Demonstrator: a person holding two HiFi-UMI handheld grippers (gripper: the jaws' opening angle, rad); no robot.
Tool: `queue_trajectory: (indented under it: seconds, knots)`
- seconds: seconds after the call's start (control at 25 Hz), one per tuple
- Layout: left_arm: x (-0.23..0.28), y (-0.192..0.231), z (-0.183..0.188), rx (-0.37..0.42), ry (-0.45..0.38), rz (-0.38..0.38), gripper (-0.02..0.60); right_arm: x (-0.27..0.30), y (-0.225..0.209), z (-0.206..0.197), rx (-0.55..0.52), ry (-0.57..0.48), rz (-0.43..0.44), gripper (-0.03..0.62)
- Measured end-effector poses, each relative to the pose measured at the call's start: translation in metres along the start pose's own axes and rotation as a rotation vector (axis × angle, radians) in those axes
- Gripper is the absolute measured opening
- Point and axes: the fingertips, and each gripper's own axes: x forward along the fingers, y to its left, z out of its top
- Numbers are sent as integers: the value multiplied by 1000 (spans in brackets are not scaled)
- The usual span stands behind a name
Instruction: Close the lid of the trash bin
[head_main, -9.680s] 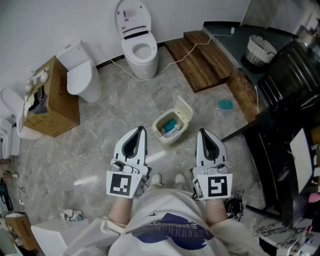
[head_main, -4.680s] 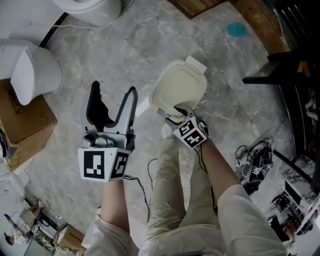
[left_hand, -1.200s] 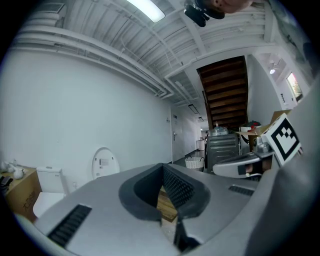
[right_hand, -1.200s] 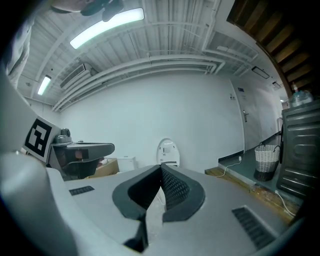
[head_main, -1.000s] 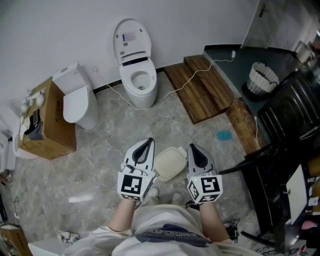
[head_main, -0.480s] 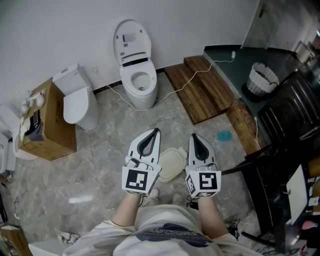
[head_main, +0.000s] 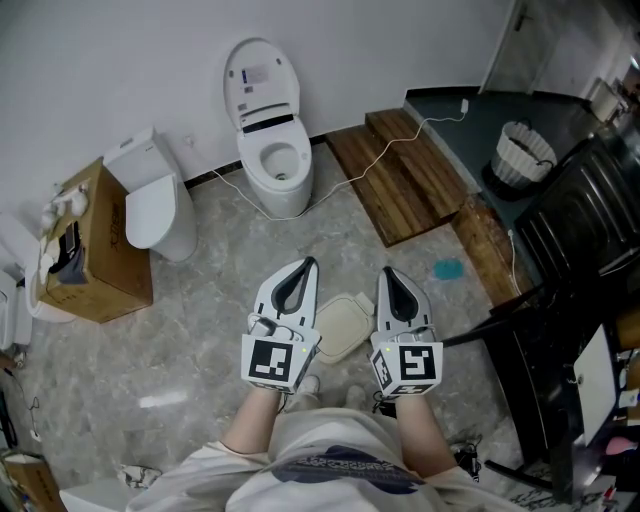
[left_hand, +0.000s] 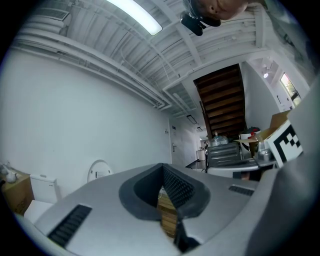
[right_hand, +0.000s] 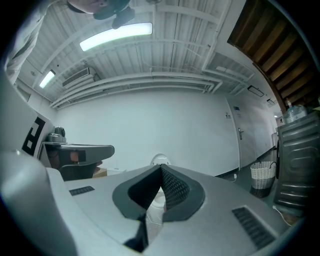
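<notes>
The small cream trash bin (head_main: 343, 325) stands on the marble floor in front of the person's feet, its lid down flat. It shows in the gap between the two grippers, which are held level well above it and touch nothing. My left gripper (head_main: 308, 263) is at the bin's left and is shut with nothing in it; in the left gripper view the left gripper (left_hand: 162, 165) has its jaws together. My right gripper (head_main: 385, 271) is at the bin's right, also shut and holding nothing; the right gripper (right_hand: 160, 167) shows its jaws meeting. Neither gripper view shows the bin.
A white toilet (head_main: 270, 150) stands against the far wall, with a second toilet (head_main: 155, 205) and a cardboard box (head_main: 85, 245) to the left. A wooden platform (head_main: 405, 170), a white basket (head_main: 525, 155) and dark furniture (head_main: 565, 290) are on the right. A teal object (head_main: 449, 268) lies on the floor.
Both grippers have risen and drawn a little closer together in the head view, covering more of the bin's sides. The lid stays down and both stay shut.
</notes>
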Motion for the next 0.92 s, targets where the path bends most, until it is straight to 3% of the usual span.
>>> queue_trajectory:
  seconds: [0.92]
  knots:
    - [-5,12,-9,2,21,32,-2,2,5,1,-32,-4,18,5]
